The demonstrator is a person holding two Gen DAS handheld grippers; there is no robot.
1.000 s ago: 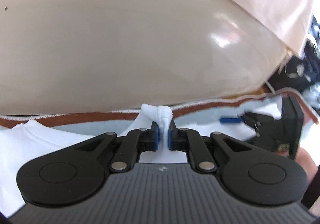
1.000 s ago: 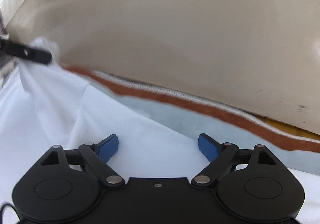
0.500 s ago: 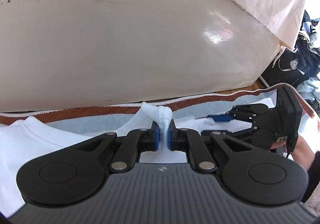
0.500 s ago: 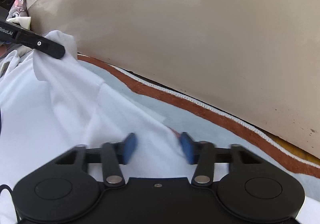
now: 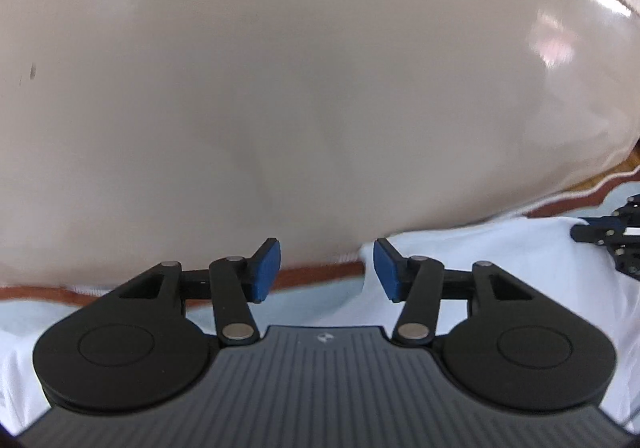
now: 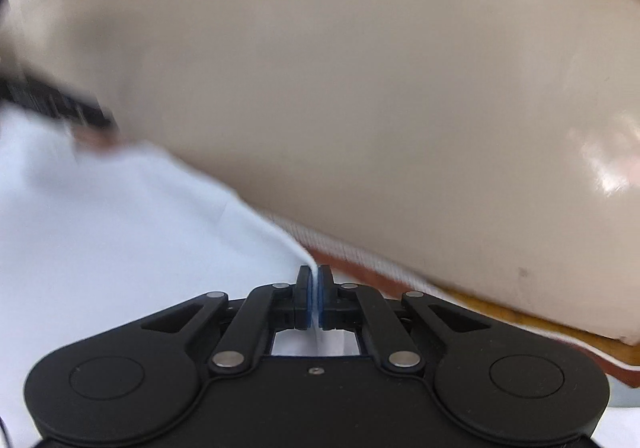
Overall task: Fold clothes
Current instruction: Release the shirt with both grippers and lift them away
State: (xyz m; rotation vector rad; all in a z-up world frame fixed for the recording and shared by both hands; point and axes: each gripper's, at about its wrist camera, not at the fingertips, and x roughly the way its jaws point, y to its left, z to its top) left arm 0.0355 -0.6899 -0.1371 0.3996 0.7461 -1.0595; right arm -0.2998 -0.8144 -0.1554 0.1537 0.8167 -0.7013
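Left gripper (image 5: 327,269): released, its blue pads (image 5: 264,270) standing well apart with nothing between them; it hangs low over the bedding, right at the white garment's left edge.
White garment (image 5: 500,260): spread flat across the pale blue blanket (image 5: 304,306); in the left wrist view its edge sits just beside the right-hand pad, and the cloth runs on to the right.
Blanket border: a rust-brown band (image 5: 320,273) with a white stitched edge lies just past the garment, against the big glossy beige panel (image 5: 300,88) that fills the background.
Right gripper (image 6: 315,298): clenched on a thin pinched fold of the white garment (image 6: 120,240), which comes up in a ridge between the pads.
Far right of the left wrist view: the right gripper's black tip (image 5: 608,234) rests over the white cloth.
Sharpness: both views are smeared, so fine creases cannot be told.
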